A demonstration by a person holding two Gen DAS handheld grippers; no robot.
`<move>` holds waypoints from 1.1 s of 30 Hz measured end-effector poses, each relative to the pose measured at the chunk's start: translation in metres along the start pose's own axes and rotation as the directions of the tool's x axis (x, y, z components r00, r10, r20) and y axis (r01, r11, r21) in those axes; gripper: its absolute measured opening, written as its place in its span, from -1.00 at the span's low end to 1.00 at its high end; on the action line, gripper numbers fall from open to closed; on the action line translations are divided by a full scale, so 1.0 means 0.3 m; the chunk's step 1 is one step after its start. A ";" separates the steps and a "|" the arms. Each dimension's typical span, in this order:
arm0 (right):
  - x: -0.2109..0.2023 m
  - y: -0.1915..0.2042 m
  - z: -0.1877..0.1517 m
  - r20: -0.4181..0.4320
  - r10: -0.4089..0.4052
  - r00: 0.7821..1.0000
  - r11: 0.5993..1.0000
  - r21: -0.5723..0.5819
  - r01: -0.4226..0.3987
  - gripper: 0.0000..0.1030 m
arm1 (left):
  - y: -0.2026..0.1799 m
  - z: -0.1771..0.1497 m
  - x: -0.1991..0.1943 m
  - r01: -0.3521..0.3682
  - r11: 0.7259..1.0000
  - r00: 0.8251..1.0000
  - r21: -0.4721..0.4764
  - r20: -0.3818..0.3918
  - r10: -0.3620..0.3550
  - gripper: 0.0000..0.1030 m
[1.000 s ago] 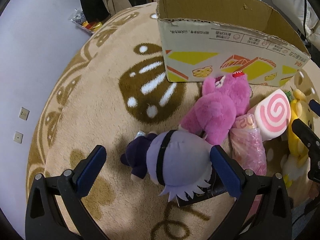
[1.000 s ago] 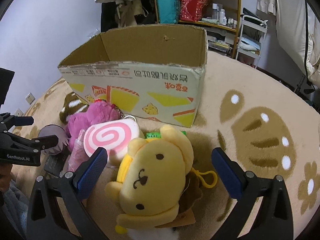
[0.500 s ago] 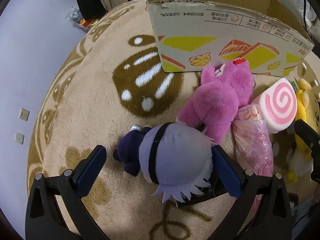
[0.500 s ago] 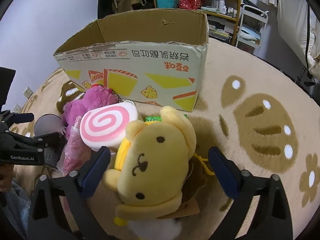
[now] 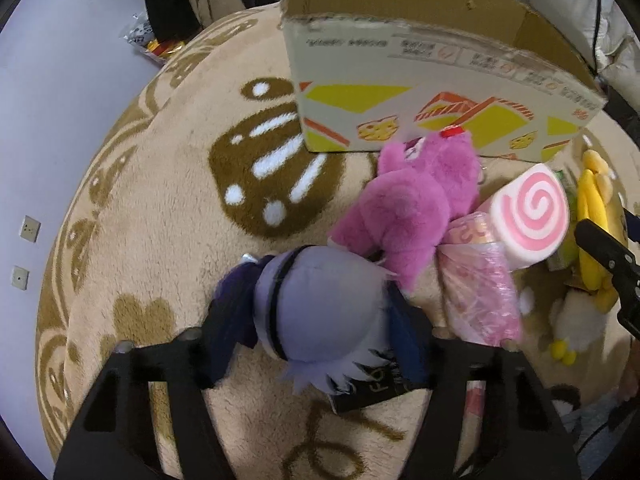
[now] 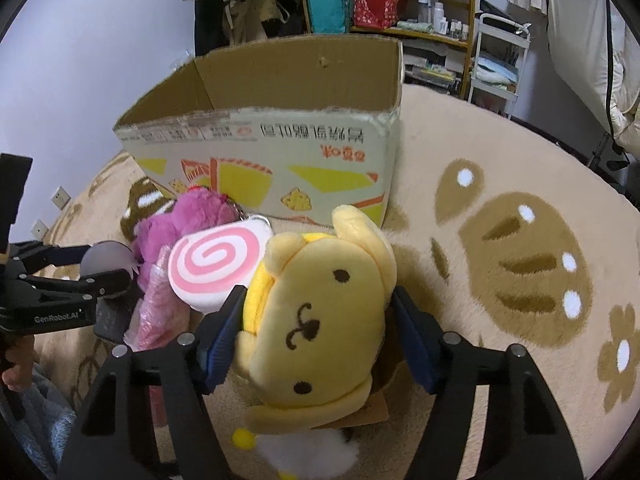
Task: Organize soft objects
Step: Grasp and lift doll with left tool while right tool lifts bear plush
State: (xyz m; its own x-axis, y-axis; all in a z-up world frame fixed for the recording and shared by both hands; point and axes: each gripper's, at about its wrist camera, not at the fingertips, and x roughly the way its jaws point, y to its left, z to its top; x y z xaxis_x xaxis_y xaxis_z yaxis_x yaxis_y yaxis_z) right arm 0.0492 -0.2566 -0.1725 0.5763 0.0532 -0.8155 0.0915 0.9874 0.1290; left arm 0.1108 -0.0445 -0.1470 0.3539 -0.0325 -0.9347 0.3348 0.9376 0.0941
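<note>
My left gripper (image 5: 316, 336) is shut on a purple-grey plush doll (image 5: 320, 304) that lies on the rug. My right gripper (image 6: 316, 332) is shut on a yellow dog plush (image 6: 320, 316). Between them lie a magenta plush (image 5: 416, 216), a pink swirl cushion (image 5: 528, 216) and a pink plastic-wrapped item (image 5: 480, 296). The swirl cushion (image 6: 212, 264) and magenta plush (image 6: 180, 220) also show in the right wrist view. An open cardboard box (image 5: 432, 80) stands just behind the toys, and it shows in the right wrist view (image 6: 280, 160) too.
A round beige rug (image 5: 160, 208) with brown patterns covers the floor. Shelves with clutter (image 6: 400, 12) and hanging clothes stand behind the box. A black flat item (image 5: 372, 392) lies under the purple doll. The left gripper's body (image 6: 48, 300) shows at the left edge.
Both grippers have closed from wide open onto their plush toys: the left on the purple doll, the right on the yellow dog. Both moved slightly forward toward the box.
</note>
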 end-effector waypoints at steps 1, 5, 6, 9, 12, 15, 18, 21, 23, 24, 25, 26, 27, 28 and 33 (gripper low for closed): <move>-0.008 0.000 0.002 0.009 0.000 1.000 1.000 0.000 0.000 0.44 | 0.000 0.000 -0.005 0.001 1.000 1.000 -0.005 0.004 -0.001 0.21; -0.029 0.006 0.008 0.028 0.000 1.000 1.000 -0.003 0.000 0.44 | 0.019 0.000 -0.009 0.020 0.999 1.000 -0.025 0.003 -0.020 0.15; -0.032 0.007 0.009 0.031 0.004 1.000 1.000 -0.004 -0.004 0.44 | 0.023 0.000 -0.011 0.022 0.999 1.000 -0.030 0.004 -0.022 0.15; -0.051 0.014 0.011 0.053 0.004 0.999 1.000 -0.014 -0.003 0.44 | 0.030 -0.002 -0.026 0.012 0.999 1.000 -0.044 0.013 -0.011 0.15; -0.075 0.020 0.014 0.088 -0.010 0.996 1.000 -0.019 0.012 0.44 | 0.034 -0.003 -0.051 0.003 0.999 0.999 -0.053 0.033 -0.002 0.15; -0.108 0.018 0.019 0.140 -0.029 0.990 0.999 -0.019 0.032 0.44 | 0.034 -0.007 -0.089 -0.004 0.998 0.998 -0.070 0.062 0.008 0.16; -0.142 0.013 0.025 0.179 -0.034 0.983 0.999 -0.013 0.037 0.44 | 0.035 -0.006 -0.129 -0.015 0.997 0.994 -0.073 0.103 0.023 0.16; -0.174 0.018 0.029 0.216 -0.032 0.976 0.999 -0.019 0.037 0.44 | 0.035 -0.006 -0.170 -0.020 0.997 0.989 -0.072 0.145 0.030 0.16; -0.195 0.021 0.030 0.243 -0.028 0.970 0.999 -0.026 0.036 0.44 | 0.032 -0.006 -0.201 -0.023 0.997 0.983 -0.067 0.180 0.034 0.16; -0.203 0.022 0.030 0.254 -0.025 0.967 0.999 -0.027 0.033 0.44 | 0.031 -0.007 -0.216 -0.026 0.997 0.979 -0.066 0.200 0.039 0.16; -0.214 0.024 0.030 0.268 -0.018 0.963 0.999 -0.028 0.026 0.44 | 0.030 -0.007 -0.234 -0.033 0.997 0.973 -0.067 0.224 0.047 0.16; -0.224 0.026 0.031 0.280 -0.015 0.960 0.999 -0.028 0.024 0.44 | 0.029 -0.009 -0.258 -0.048 0.996 0.964 -0.074 0.258 0.065 0.16; -0.231 0.026 0.033 0.289 -0.015 0.957 0.999 -0.029 0.025 0.44 | 0.027 -0.010 -0.278 -0.062 0.995 0.954 -0.079 0.289 0.082 0.16; -0.239 0.024 0.035 0.298 -0.014 0.955 0.999 -0.029 0.024 0.44 | 0.025 -0.012 -0.308 -0.075 0.994 0.938 -0.085 0.331 0.099 0.16; -0.276 0.027 0.050 0.342 -0.007 0.940 1.000 -0.022 0.015 0.44 | 0.028 -0.002 -0.409 -0.074 0.992 0.887 -0.100 0.449 0.111 0.16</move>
State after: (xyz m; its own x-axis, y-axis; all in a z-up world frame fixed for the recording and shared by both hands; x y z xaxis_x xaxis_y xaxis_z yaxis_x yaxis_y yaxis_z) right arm 0.0143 -0.2554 -0.0955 0.8188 -0.0079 -0.5741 0.0828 0.9911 0.1044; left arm 0.0697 -0.0324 -0.0316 0.7428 -0.0801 -0.6647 0.2189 0.9673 0.1281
